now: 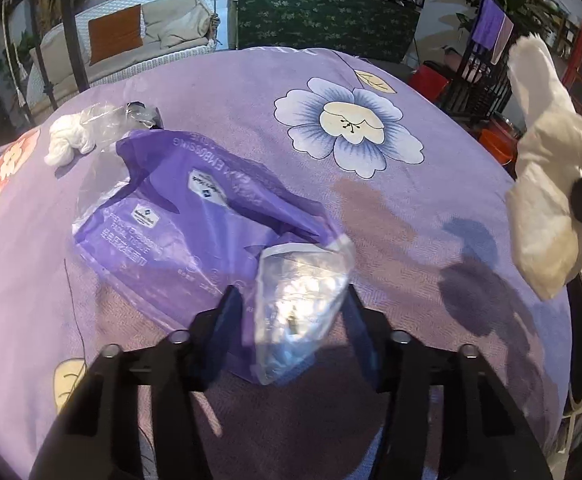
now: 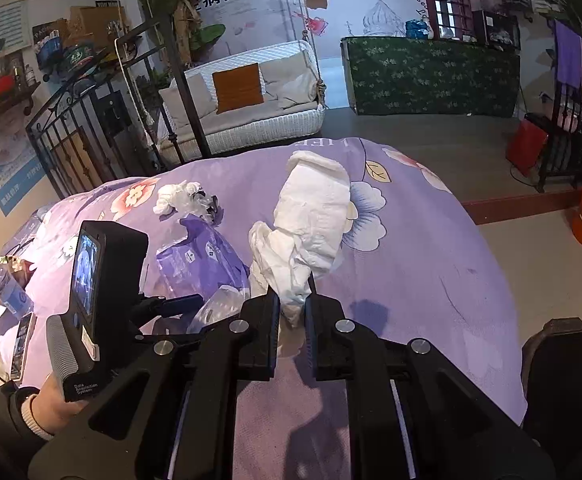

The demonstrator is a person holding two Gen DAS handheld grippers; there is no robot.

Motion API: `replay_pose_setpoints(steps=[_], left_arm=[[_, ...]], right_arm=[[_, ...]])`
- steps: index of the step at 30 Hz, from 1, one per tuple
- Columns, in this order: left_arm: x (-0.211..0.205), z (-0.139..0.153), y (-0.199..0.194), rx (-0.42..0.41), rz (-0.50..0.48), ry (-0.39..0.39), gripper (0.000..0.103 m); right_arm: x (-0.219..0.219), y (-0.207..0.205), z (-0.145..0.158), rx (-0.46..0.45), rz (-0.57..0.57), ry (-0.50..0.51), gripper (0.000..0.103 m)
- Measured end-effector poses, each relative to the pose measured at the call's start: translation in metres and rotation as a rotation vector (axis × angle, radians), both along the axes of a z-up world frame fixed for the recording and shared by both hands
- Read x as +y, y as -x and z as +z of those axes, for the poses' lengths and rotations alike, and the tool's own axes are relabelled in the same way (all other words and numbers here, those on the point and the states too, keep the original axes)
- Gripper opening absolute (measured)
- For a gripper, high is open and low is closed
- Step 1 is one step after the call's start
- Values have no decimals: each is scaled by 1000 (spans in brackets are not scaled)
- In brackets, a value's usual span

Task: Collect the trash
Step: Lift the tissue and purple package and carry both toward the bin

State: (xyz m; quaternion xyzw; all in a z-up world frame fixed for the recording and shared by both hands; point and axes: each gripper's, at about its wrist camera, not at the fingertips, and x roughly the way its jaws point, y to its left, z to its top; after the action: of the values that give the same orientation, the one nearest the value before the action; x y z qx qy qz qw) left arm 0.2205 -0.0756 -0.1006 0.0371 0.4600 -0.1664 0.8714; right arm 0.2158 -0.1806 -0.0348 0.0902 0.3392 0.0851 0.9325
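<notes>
Our left claw (image 1: 291,300) pinches a clear wrapper (image 1: 297,312) just above the purple tissue bag (image 1: 195,216) lying on the bed (image 1: 411,208); our right claw (image 2: 293,300) is clamped on white paper (image 2: 311,216).

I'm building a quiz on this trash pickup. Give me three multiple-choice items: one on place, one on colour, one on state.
1. Where does the crumpled white tissue lie?
A. on the bedspread beyond the purple bag
B. on the floor
C. in the orange bucket

2. What colour is the tissue bag?
A. green
B. purple
C. red

3. The right gripper is:
A. wide open
B. out of view
C. shut on the white wad

Key: 1 A, it rests on the bedspread; 2 B, purple plastic; 3 C, its pads pinch the wad's tail.
</notes>
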Motion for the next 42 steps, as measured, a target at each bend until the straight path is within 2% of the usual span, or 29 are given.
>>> replay_pose_setpoints(steps=[3,8,10,15,32,42], left_arm=[[-2,4,6,-27,15,-17,38],[1,9,21,-57,30,2,31],[2,14,32,-93,35,-10,28],[0,24,54,-162,36,-17,27],[-16,69,124,-319,9,87,27],[-43,83,158,-370,-90,140,27]], right_arm=[[-5,6,0,-4,-12,-9,12],[-12,19,-2,-2,-27,-23,12],[-14,24,-3,-3,-32,-24,12],[-19,37,-6,1,-39,-30,12],[-47,82,-7,-8,-93,-42,12],[-78,113,-8,-15,-169,-23,12]])
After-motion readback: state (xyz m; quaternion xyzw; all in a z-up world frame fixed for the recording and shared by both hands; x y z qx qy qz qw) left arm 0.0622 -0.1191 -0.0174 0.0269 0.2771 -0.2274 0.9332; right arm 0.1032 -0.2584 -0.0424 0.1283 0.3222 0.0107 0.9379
